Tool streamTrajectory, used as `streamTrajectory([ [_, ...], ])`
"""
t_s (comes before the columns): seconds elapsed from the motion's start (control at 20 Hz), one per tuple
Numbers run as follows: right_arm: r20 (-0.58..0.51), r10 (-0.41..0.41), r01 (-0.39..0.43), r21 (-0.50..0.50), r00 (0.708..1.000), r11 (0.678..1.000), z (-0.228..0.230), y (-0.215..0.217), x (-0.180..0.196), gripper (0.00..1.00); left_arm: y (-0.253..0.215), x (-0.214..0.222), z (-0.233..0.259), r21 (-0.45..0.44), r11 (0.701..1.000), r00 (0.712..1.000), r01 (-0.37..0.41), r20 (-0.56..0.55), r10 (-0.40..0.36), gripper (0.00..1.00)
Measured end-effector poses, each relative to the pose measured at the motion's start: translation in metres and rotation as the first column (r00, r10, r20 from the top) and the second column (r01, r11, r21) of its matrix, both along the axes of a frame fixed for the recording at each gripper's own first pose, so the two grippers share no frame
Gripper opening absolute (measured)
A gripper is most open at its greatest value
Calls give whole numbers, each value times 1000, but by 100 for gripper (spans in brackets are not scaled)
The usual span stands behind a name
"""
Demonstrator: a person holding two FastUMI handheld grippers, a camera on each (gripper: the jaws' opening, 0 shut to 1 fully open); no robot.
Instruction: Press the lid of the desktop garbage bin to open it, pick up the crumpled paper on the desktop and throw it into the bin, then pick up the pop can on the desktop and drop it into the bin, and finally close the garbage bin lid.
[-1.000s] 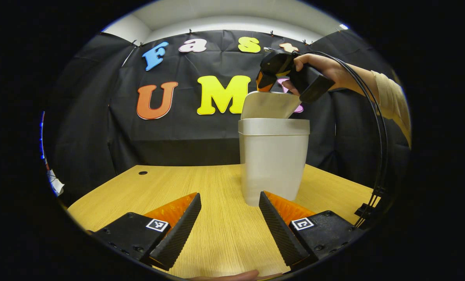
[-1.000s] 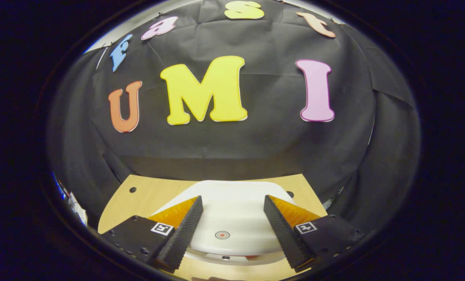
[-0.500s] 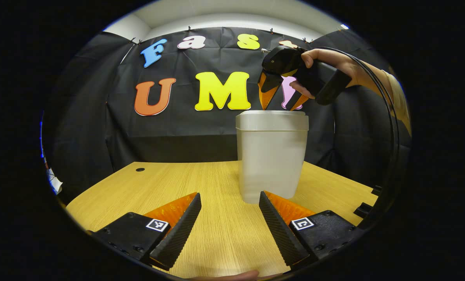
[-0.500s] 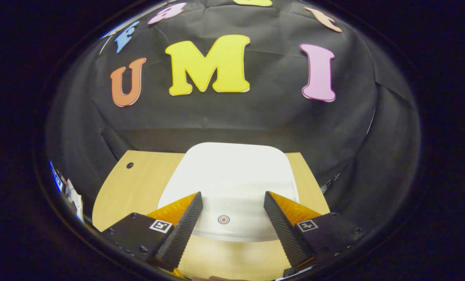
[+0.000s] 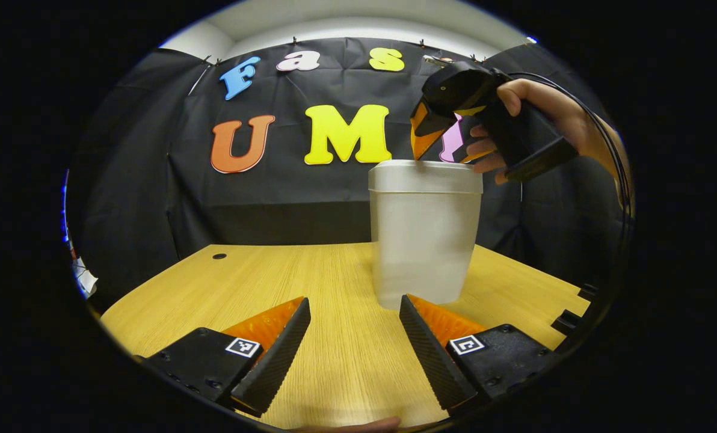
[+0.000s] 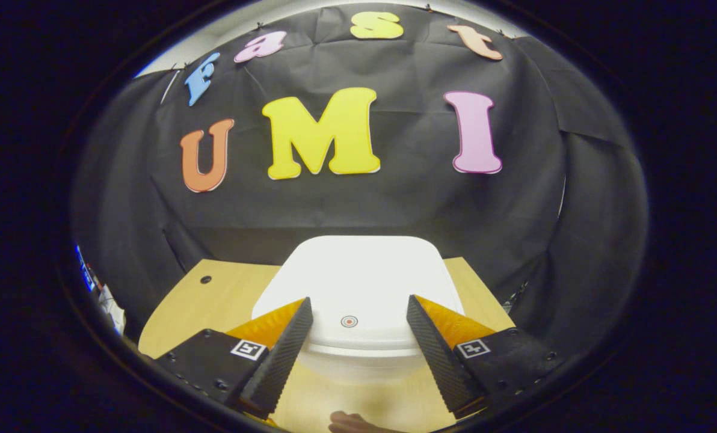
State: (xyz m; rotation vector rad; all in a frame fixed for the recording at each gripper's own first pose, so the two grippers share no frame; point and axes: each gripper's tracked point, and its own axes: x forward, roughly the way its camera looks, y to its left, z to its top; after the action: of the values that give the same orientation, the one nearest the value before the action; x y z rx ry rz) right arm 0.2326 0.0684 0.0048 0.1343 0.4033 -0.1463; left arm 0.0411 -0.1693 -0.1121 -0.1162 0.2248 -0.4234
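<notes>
Bin: the white garbage bin [image 5: 424,231] stands upright on the wooden bench [image 5: 334,288], toward its far right part, in front of the black cloth wall.
Lid: the lid [image 6: 358,282] lies flat and closed on the bin (a small red ring mark sits near its front edge).
Left gripper: the left gripper [image 5: 355,349] hangs low over the bench, just short of the bin, fingers spread wide with nothing between them.
Right gripper: the right gripper [image 6: 358,349] is held above the bin's top by a hand [image 5: 533,120], tilted down at the lid; its fingers are wide apart and hold nothing. In the left gripper view its tips come down close to the lid's far edge, and whether they touch it I cannot tell.
Bench: a small dark hole [image 5: 219,256] shows near the far left corner.
</notes>
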Motion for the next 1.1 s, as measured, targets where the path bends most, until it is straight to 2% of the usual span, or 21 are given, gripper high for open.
streamTrajectory([
  [0.1,60,-7,8,-26,998,1000,-5,1,-1,96,-4,-1,-1,-16,1000,1000,8,-6,-8,98],
  [0.15,87,-9,12,-39,996,999,-5,1,0,99,-5,-1,-1,-19,1000,1000,11,-7,-11,98],
  [0.35,98,-9,14,-50,995,999,-12,0,2,100,-8,-2,-4,-7,1000,1000,6,-16,-6,98],
  [0.5,169,1,13,-84,986,996,-6,0,0,100,-11,-5,-3,-9,1000,1000,12,-12,-12,98],
  [0.55,189,11,1,-63,982,998,-7,3,-5,98,-10,-5,-2,-11,1000,1000,10,-5,-10,98],
  [0.7,261,99,-82,-72,960,994,-6,13,-34,98,-5,-2,-3,-21,1000,1000,-15,20,16,98],
  [0.85,315,110,-97,-57,943,994,-14,10,-68,94,7,4,-4,-22,998,997,-57,45,58,98],
  [0.9,345,120,-107,-55,931,993,-15,13,-82,96,11,6,-2,-23,997,996,-72,54,74,98],
  [1.0,392,102,-83,-66,914,994,-25,4,-112,94,13,5,0,-30,996,995,-81,64,82,98],
  [1.1,400,49,-26,-63,915,998,-44,-10,-138,96,12,5,2,-36,996,994,-84,68,86,98],
])
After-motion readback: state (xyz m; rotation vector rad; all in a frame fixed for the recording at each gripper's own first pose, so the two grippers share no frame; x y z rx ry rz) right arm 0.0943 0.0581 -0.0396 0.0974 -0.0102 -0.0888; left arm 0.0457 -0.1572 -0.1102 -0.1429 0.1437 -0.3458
